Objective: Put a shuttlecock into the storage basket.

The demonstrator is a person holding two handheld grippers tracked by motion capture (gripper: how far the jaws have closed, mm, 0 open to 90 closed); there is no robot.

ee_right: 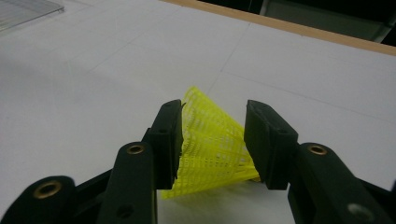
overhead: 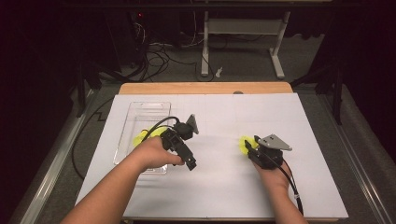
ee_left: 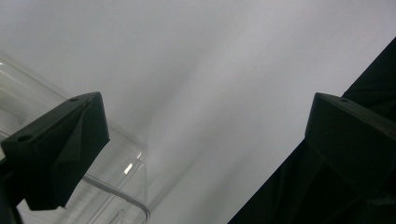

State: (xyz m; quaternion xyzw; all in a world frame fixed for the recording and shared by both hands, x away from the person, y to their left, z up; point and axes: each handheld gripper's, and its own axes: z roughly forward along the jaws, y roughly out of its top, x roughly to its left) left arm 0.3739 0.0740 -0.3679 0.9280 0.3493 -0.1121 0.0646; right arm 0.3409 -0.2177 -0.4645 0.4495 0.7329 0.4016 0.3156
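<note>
Right gripper [ee_right: 212,140]: clamped on shuttlecock [ee_right: 210,144] skirt, for lifting; left gripper [ee_left: 205,154]: released, idle beside tray [overhead: 140,116] holding second shuttlecock [overhead: 140,138]

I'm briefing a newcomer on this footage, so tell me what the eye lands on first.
The bright yellow shuttlecock stands out: it lies on the white table, right of centre, between the jaws of the right gripper, which press its mesh skirt. At the left, a clear plastic tray holds another yellow shuttlecock, partly hidden by the left hand. The left gripper hangs open beside the tray.
</note>
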